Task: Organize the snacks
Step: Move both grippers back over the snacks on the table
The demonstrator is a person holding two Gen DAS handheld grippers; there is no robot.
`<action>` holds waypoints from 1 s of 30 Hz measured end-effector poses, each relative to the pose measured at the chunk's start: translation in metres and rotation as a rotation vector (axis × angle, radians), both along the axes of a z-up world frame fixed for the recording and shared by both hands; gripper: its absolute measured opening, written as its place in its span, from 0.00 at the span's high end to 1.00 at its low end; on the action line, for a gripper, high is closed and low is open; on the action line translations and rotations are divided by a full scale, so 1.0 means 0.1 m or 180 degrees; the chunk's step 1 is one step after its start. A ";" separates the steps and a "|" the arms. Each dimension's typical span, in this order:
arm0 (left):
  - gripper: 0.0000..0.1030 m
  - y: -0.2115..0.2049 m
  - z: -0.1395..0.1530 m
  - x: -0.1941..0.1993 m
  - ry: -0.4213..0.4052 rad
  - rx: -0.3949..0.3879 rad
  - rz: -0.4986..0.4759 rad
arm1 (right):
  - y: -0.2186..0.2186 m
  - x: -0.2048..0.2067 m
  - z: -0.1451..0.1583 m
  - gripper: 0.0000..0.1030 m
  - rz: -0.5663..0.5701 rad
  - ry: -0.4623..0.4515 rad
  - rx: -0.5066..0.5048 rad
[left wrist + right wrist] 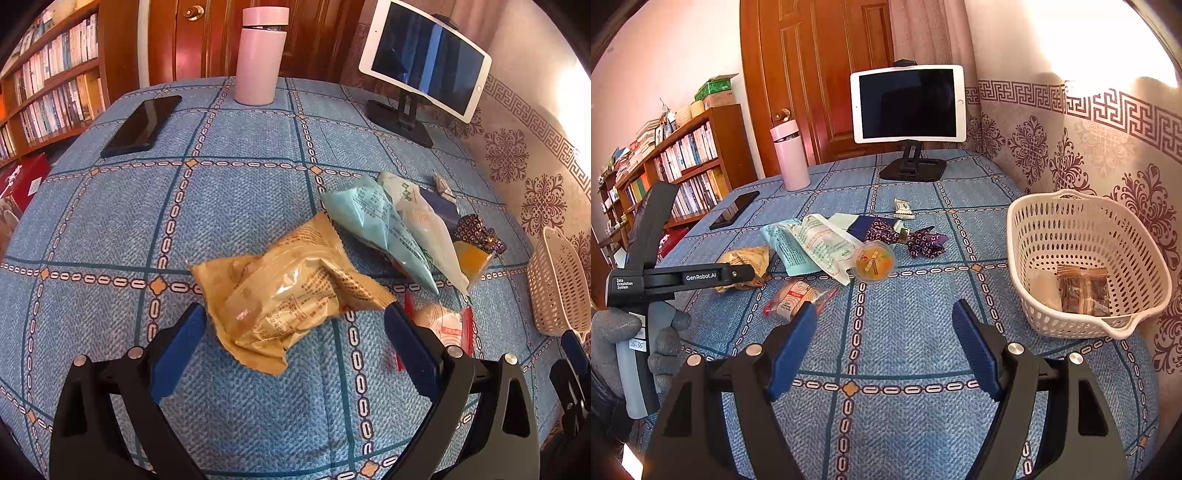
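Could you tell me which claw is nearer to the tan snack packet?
Left. The left claw stands open astride the tan snack packet; the right claw hangs open over bare tablecloth, well away.

blue checked tablecloth [240,206] under snack packets [295,291], basket [1086,258], phone [142,125]

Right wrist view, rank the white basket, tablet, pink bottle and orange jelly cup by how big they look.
1. white basket, nearest the camera, so flattered
2. tablet
3. pink bottle
4. orange jelly cup
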State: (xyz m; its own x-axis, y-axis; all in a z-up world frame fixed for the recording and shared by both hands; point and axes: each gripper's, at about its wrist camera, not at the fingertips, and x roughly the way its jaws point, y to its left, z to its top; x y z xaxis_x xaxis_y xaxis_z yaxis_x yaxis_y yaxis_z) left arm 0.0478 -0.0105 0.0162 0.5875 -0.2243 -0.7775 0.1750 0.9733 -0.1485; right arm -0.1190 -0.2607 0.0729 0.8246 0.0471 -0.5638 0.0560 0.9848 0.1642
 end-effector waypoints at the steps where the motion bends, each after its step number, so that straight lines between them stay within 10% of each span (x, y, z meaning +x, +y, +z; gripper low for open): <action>1: 0.05 0.01 0.03 0.00 -0.0038 0.0080 0.0053 | 0.00 0.00 0.00 0.27 -0.0005 0.0000 0.0006; 17: 0.05 -0.09 0.02 0.41 -0.0078 0.0172 -0.0337 | 0.01 0.02 -0.07 0.27 0.0010 0.0073 0.0020; 30: 0.05 -0.41 0.04 -0.08 -0.0080 0.0273 -0.0833 | 0.00 0.05 -0.11 0.27 0.0054 0.0129 0.0098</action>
State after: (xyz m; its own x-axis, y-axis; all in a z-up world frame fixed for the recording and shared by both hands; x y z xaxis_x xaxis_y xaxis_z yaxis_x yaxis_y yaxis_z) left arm 0.0398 -0.0515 0.0201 0.5376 -0.3049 -0.7862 0.4247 0.9033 -0.0599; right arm -0.1143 -0.2604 0.0620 0.7999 0.0786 -0.5949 0.0466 0.9802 0.1923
